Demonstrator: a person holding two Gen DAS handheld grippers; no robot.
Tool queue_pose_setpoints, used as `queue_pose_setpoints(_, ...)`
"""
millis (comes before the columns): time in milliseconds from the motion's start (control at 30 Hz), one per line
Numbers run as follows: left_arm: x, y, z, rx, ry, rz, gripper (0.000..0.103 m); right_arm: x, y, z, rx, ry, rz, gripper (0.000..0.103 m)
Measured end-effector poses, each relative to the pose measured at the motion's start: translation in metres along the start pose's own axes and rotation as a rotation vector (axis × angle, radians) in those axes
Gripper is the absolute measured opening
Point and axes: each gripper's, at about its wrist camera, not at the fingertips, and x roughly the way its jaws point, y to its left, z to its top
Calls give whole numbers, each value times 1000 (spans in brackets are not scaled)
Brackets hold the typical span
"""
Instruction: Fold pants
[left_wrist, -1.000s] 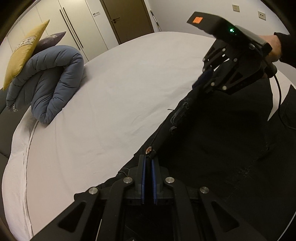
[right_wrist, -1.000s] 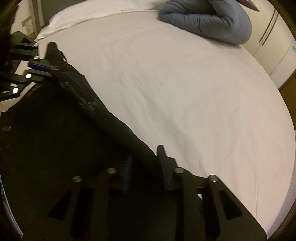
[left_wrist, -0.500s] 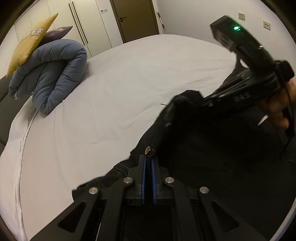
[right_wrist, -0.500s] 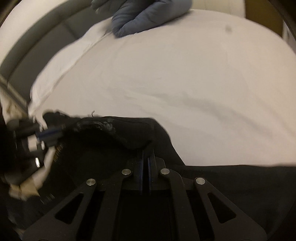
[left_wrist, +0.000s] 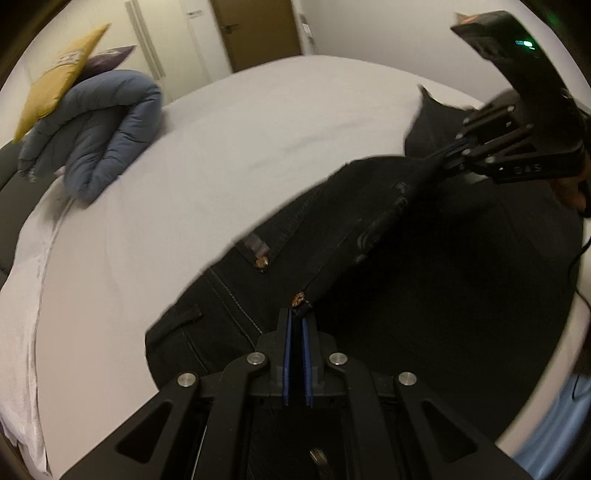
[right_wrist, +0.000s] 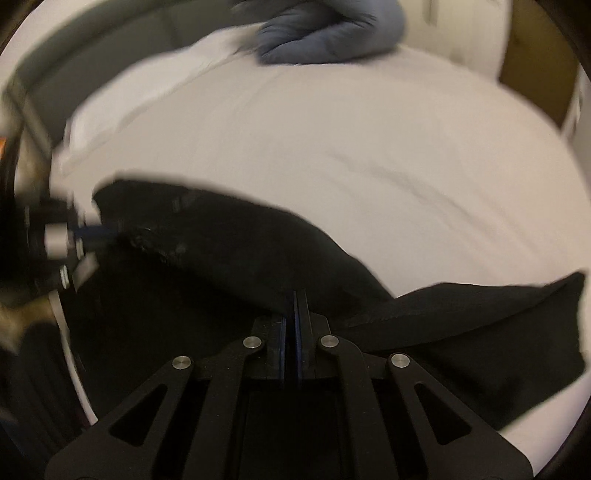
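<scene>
Left wrist view: a wide bed covered with a white sheet fills the scene. At far left on it lies a rolled blue-grey quilted duvet, with a mustard-yellow cushion leaning on top and a dark purple cushion just behind. White wardrobe doors and a brown door stand beyond the bed. The black denim pants cover the near right part of the sheet, with stitched seams, a belt loop and copper rivets showing. The left gripper is clenched on the waistband edge beside a rivet. From there a raised band of cloth runs diagonally to the far right, where the right gripper is clamped on its other end, a hand partly visible behind it. No object lies on the open sheet between pants and duvet. Right wrist view, blurred: the right gripper is closed on the black fabric; the held fold extends leftward to the left gripper at the frame edge, and a further dark part of the garment trails near right. The duvet sits at the far side, well apart from the pants.
</scene>
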Motion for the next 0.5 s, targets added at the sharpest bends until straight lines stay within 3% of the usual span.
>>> queue_pose_setpoints(133, -9, -39, -35, 120, 48, 2, 4, -5, 49, -40, -157, 38, -95, 2)
queue_pose_setpoints(267, -23, -61, -69, 152, 70, -31, 4, -6, 84, -78, -273, 61, -162, 2)
queue_pose_setpoints(500, -39, -85, -111, 199, 103, -45, 4, 18, 139, -102, -449, 84, -263, 2)
